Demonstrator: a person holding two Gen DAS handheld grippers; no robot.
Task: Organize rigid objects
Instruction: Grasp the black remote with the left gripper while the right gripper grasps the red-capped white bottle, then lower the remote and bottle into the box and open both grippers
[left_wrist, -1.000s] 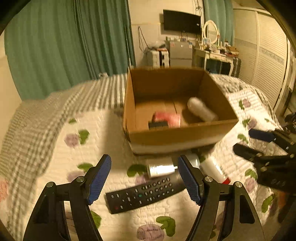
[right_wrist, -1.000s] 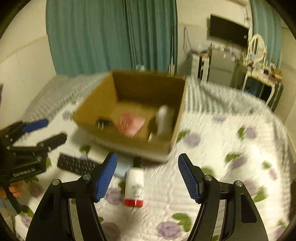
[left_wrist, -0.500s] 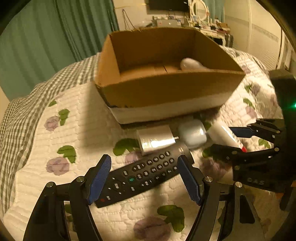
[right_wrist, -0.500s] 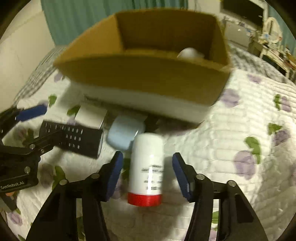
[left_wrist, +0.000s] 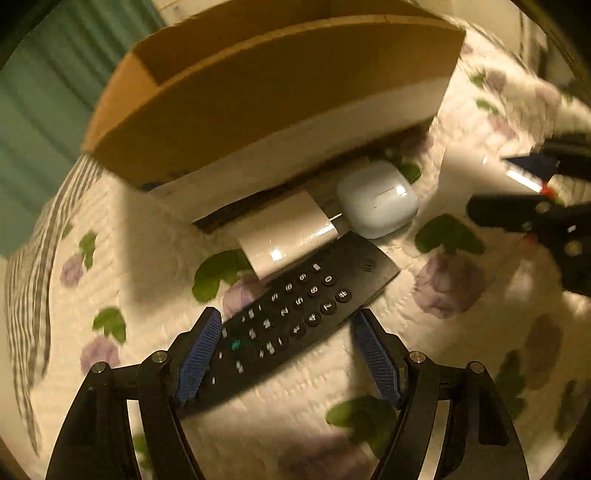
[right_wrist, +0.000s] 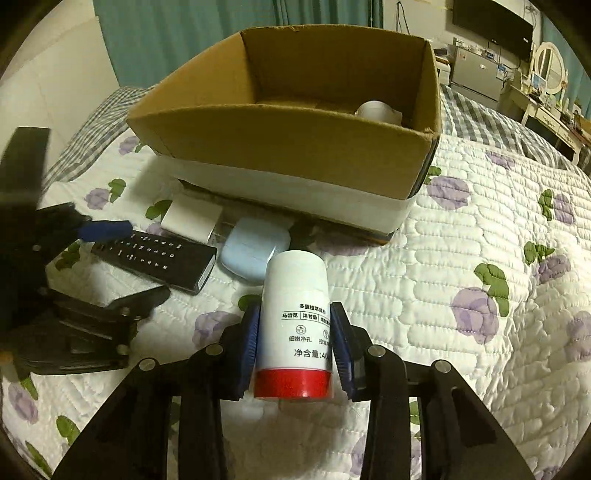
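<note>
Two grippers: right (right_wrist: 294, 347) pinches bottle (right_wrist: 295, 314) printed "净含量"; left (left_wrist: 288, 354) spread around remote (left_wrist: 295, 314).

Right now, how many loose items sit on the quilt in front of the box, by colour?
White: 2, the bottle with a red cap, in the right gripper, and the charger block.
Black: 1, the remote.
Pale blue: 1, the earbud case.
Total: 4.
</note>
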